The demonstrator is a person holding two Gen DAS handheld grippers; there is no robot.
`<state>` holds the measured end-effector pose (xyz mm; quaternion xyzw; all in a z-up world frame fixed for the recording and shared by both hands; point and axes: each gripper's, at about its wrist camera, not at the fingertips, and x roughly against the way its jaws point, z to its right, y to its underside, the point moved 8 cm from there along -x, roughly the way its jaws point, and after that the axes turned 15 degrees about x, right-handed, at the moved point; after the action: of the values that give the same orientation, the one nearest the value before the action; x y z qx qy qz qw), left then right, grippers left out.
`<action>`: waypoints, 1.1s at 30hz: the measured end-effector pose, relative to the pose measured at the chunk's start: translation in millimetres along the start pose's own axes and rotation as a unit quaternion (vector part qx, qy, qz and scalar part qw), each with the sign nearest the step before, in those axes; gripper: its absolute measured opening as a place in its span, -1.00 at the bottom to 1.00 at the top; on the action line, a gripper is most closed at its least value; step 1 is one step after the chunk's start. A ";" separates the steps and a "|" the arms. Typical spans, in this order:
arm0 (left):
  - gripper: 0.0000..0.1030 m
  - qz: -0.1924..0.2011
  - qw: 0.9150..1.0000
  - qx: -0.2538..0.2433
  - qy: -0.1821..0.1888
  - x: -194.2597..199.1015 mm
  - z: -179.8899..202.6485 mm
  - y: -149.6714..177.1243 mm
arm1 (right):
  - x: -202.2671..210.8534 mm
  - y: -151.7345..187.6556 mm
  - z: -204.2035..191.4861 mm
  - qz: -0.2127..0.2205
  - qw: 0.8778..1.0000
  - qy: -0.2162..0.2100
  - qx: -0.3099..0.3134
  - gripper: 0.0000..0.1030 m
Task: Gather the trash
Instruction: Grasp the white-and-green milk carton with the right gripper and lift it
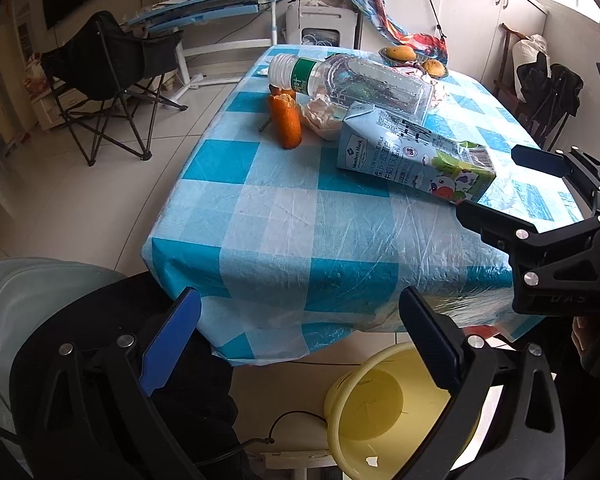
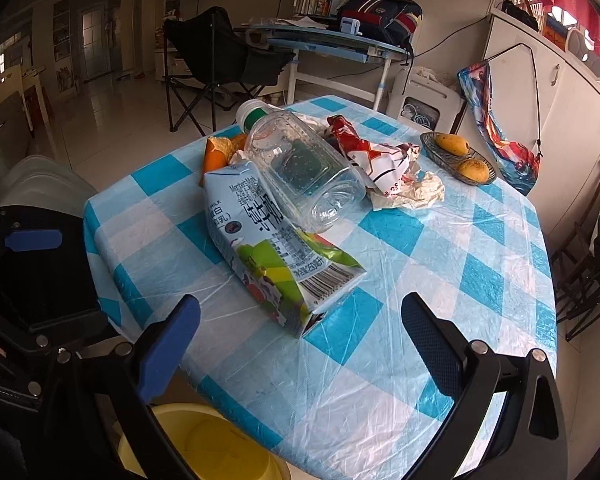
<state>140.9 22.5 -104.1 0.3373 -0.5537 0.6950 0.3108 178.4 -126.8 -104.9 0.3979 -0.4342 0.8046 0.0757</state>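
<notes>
On checked tablecloth (image 2: pixel 440 248): trash heaped, nothing lifted yet. Milk carton (image 2: pixel 276 256) lying flat nearest edge, clear plastic bottle (image 2: pixel 300 160) resting across it, orange peel (image 1: pixel 286 120) and crumpled wrapper (image 2: pixel 380 160) behind. Right gripper (image 2: pixel 300 344) held wide apart, empty, lined up before carton. Left gripper (image 1: pixel 300 340) likewise spread, empty, above yellow bin (image 1: pixel 380 408) on floor. Approach step judged. Next: carton to be straddled and pinched; bottle may roll.

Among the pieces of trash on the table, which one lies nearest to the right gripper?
The milk carton: its barcode end points at the open right gripper, while the plastic bottle, orange peel and crumpled wrapper lie farther back.
</notes>
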 end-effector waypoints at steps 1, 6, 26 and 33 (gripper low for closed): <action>0.86 -0.005 1.000 0.004 0.003 -2.7 -0.7 0.3 | -4.1 -2.5 0.0 0.001 1.000 -0.005 0.002 0.88; 0.86 -0.027 0.999 0.010 0.017 -16.0 -0.9 3.0 | -22.4 -12.7 -5.4 0.002 0.999 -0.035 0.012 0.88; 0.86 -0.036 0.999 0.006 0.033 -25.6 4.9 -1.2 | -1.2 10.9 -0.8 -0.009 0.995 -0.100 -0.025 0.28; 0.86 -0.029 0.999 -0.003 0.038 -21.5 10.6 1.4 | 1.1 46.0 31.6 -0.065 0.997 -0.024 -0.041 0.28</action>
<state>153.5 10.6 -120.7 0.3262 -0.5335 0.6961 0.3528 174.4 -179.2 -123.9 0.4407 -0.4414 0.7701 0.1337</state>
